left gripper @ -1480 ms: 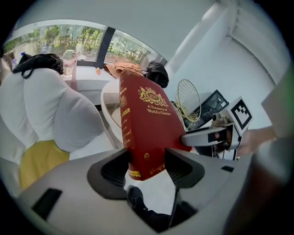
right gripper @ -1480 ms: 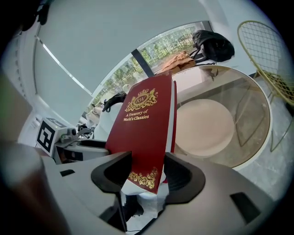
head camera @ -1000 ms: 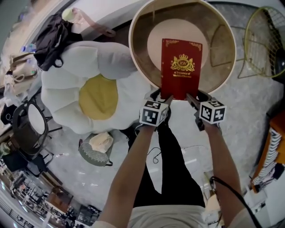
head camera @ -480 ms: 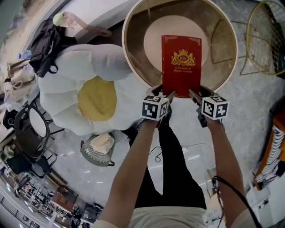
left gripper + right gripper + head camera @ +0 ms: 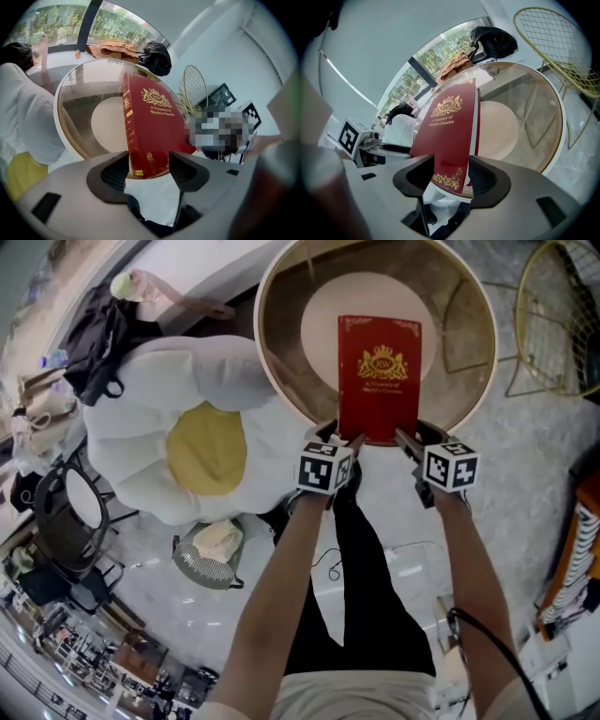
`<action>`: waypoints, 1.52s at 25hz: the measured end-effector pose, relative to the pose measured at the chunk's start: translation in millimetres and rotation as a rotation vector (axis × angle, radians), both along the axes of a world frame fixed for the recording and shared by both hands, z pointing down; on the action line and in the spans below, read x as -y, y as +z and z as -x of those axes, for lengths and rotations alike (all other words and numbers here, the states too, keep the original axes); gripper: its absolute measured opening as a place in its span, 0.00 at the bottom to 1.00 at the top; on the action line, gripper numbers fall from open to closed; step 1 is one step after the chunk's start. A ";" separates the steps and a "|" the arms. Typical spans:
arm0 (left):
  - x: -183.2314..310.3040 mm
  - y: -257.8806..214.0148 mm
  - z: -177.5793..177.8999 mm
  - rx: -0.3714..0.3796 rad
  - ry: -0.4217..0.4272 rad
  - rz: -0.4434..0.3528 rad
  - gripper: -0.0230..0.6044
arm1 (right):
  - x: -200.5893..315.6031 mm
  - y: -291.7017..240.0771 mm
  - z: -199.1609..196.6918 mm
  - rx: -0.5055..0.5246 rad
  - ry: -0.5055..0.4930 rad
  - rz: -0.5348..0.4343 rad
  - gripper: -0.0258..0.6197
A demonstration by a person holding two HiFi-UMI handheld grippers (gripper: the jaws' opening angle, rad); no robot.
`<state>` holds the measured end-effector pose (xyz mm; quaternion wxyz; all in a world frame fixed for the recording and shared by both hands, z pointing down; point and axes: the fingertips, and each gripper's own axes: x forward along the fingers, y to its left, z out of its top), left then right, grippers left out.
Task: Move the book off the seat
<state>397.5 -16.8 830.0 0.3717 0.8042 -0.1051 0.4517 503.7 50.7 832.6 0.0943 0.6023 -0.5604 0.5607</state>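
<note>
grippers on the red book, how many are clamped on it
2. The left gripper clamps the near left corner of the red book, the right gripper its near right corner. Neither grip is hidden.

The right gripper [image 5: 451, 176] has its jaws closed on the lower corner of the red book [image 5: 447, 126], one jaw on the front cover and one on the back. The book tilts upward over the round glass counter [image 5: 529, 112]. Beyond the counter are a yellow wire chair [image 5: 553, 37] and a black bag [image 5: 492, 42].
</note>
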 end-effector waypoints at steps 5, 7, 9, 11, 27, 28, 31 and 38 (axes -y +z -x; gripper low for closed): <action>7.6 -22.8 14.5 0.019 0.001 -0.033 0.45 | -9.9 -25.3 -12.1 -0.040 0.014 -0.008 0.40; 12.3 -43.6 17.2 0.007 0.009 -0.054 0.44 | -11.6 -46.7 -16.0 -0.054 0.016 -0.034 0.39; 15.0 -69.8 19.3 -0.012 0.014 -0.076 0.40 | -15.0 -73.3 -16.8 -0.061 0.022 -0.069 0.36; 15.4 -99.0 21.0 -0.032 0.022 -0.102 0.35 | -20.3 -103.2 -15.0 -0.064 0.037 -0.107 0.29; -26.5 -277.0 77.6 -0.191 0.066 -0.247 0.11 | -56.4 -298.1 36.0 -0.089 0.132 -0.367 0.12; -30.2 -284.5 81.7 -0.200 0.067 -0.251 0.10 | -61.0 -304.3 39.9 -0.091 0.137 -0.366 0.12; -42.7 -306.1 96.4 -0.219 0.081 -0.269 0.10 | -77.8 -321.8 56.8 -0.099 0.138 -0.377 0.12; -75.7 -368.4 143.1 -0.242 0.141 -0.300 0.08 | -117.9 -381.2 95.4 -0.124 0.175 -0.402 0.12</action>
